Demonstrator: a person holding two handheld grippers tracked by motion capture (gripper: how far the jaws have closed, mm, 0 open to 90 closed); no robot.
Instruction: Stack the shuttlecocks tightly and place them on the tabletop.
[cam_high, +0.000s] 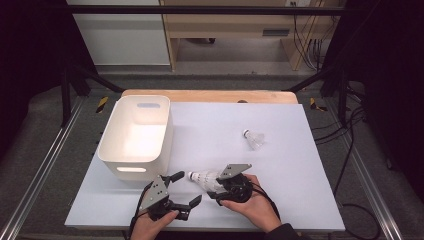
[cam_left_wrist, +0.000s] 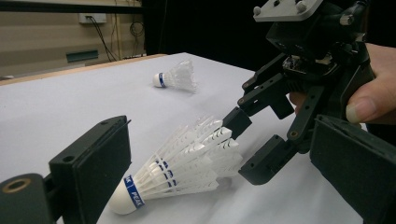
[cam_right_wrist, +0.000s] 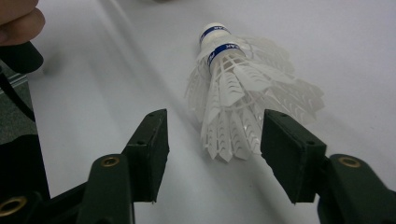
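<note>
Shuttlecock lay between the right hand-held gripper's (cam_right_wrist: 212, 154) spread jaws

The white feathered shuttlecock with blue band (cam_right_wrist: 243, 98) rested ungripped on the bench; left hand-held gripper (cam_high: 181, 189) stood spread beside it. Beyond, a second shuttlecock (cam_high: 254, 139) and white plastic bin (cam_high: 120, 160) waited, apparently nothing binned yet.

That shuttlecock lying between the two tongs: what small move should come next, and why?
Probably draw the right tongs back. They stand open astride the near shuttlecock's feather skirt without pressing it, and it rests on the table between the open left tongs, which could then close on it.
</note>
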